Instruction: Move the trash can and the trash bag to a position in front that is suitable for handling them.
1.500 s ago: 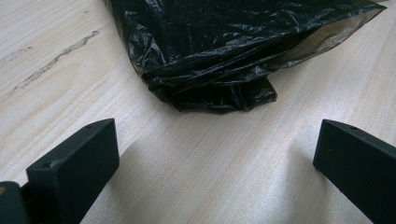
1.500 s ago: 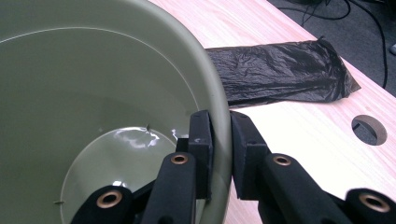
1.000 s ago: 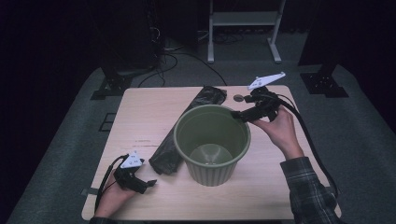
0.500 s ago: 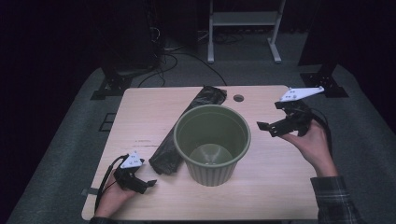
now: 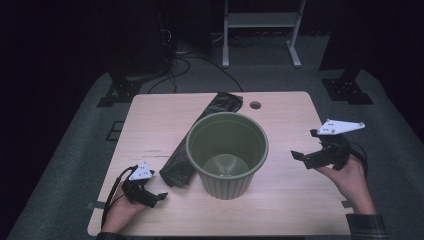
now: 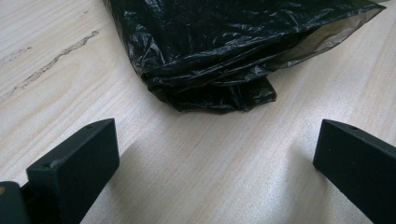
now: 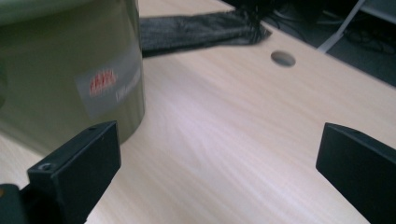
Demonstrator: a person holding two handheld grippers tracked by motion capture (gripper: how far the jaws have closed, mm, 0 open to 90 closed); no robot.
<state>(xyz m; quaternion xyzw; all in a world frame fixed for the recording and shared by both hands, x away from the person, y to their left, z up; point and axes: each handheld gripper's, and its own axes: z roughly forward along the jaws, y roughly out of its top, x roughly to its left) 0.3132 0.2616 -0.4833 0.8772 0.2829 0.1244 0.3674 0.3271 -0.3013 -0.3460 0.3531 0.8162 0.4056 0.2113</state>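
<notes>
A green plastic bin (image 5: 227,152) stands upright in the middle of the wooden table (image 5: 295,200), nothing inside it. A folded black trash bag (image 5: 202,135) lies diagonally behind and to the left of it, its near end (image 6: 210,56) just ahead of my left gripper (image 6: 215,163). That left gripper (image 5: 157,197) rests low at the front left corner, open, nothing between its jaws. My right gripper (image 5: 301,156) is held above the table's right side, open, pointing left at the bin's wall (image 7: 70,79). In the right gripper view its jaws stand wide apart around bare table (image 7: 219,158).
A round cable hole (image 5: 255,105) sits near the table's far edge, to the right of the bag's far end. Beyond the table are dark floor, cables and a white stand (image 5: 260,30). A label with red print (image 7: 109,84) is on the bin's side.
My right gripper has drawn back from over the bin's far right rim to the table's right side and come nearer the front. The left gripper has stayed put.
</notes>
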